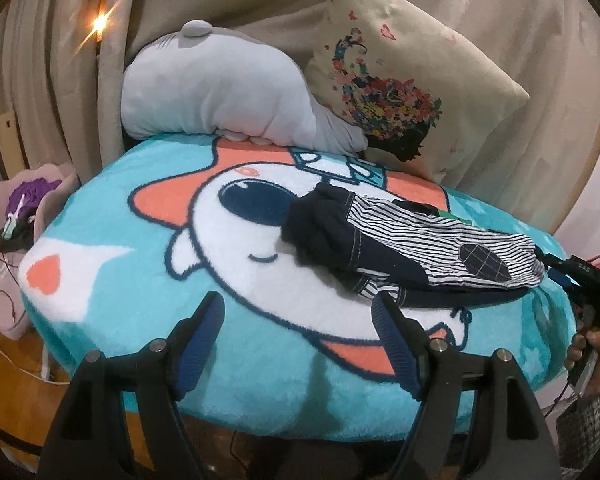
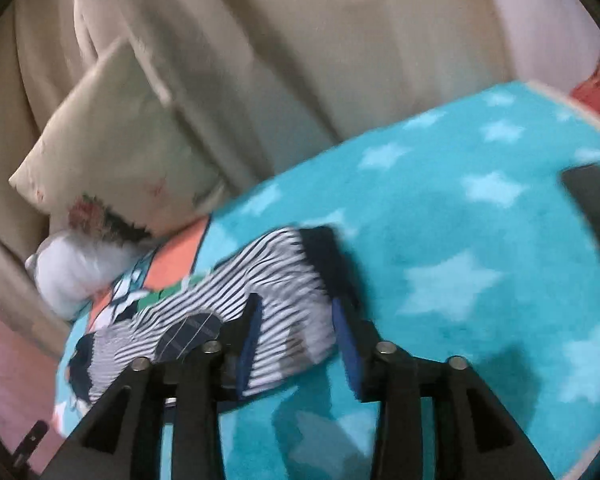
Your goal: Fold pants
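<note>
since the pants (image 1: 416, 248) are light and limp, my right gripper (image 2: 296, 328), half open, straddles their striped end beside the pillow (image 1: 412, 92); my left gripper (image 1: 300, 320) gapes empty.

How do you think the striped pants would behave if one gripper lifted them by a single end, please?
The striped pants are thin and crumpled on the fleece blanket, so they would likely droop limply. They look small, probably light. Pushed, they might bunch rather than slide, since the pile looks grippy.
</note>
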